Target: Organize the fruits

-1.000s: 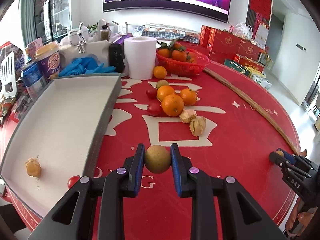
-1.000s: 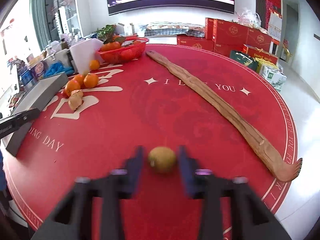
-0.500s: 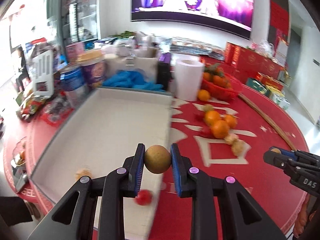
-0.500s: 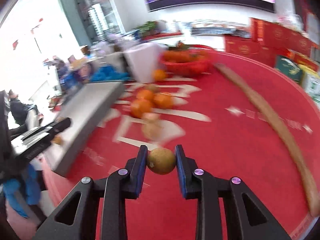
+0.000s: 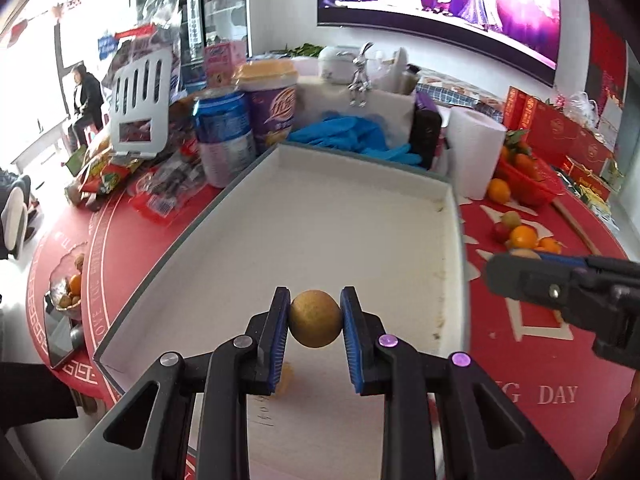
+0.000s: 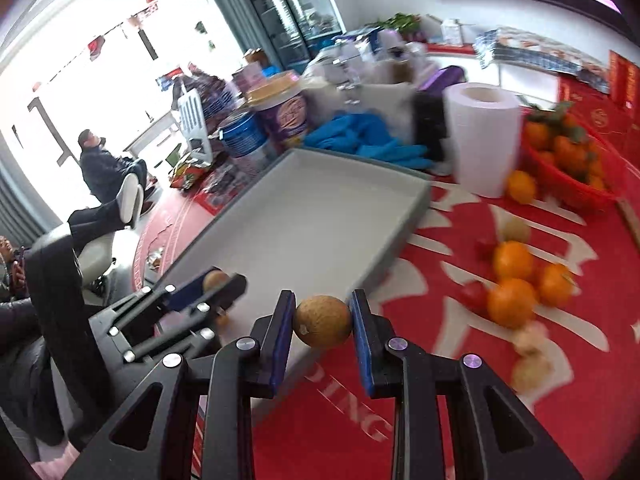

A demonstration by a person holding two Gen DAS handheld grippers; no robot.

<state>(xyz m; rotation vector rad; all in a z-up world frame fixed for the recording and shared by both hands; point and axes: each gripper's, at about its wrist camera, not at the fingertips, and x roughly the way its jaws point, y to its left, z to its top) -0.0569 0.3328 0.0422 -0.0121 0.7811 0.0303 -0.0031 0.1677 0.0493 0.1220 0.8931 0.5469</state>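
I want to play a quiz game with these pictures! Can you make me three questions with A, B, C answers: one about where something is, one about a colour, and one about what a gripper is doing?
1. Where is the left gripper holding its brown fruit?
A. Over the white tray
B. Over the red basket
C. Over the paper roll

2. What colour are the gloves behind the tray?
A. Yellow
B. Blue
C. Green

3. What is the right gripper doing?
A. Open, with nothing in it
B. Shut on an orange
C. Shut on a brown round fruit

Answers:
1. A: the left wrist view shows the tray's white floor right under the fruit.
2. B: the heap by the tray's far rim is bright blue.
3. C: both blue pads press the second brown fruit.
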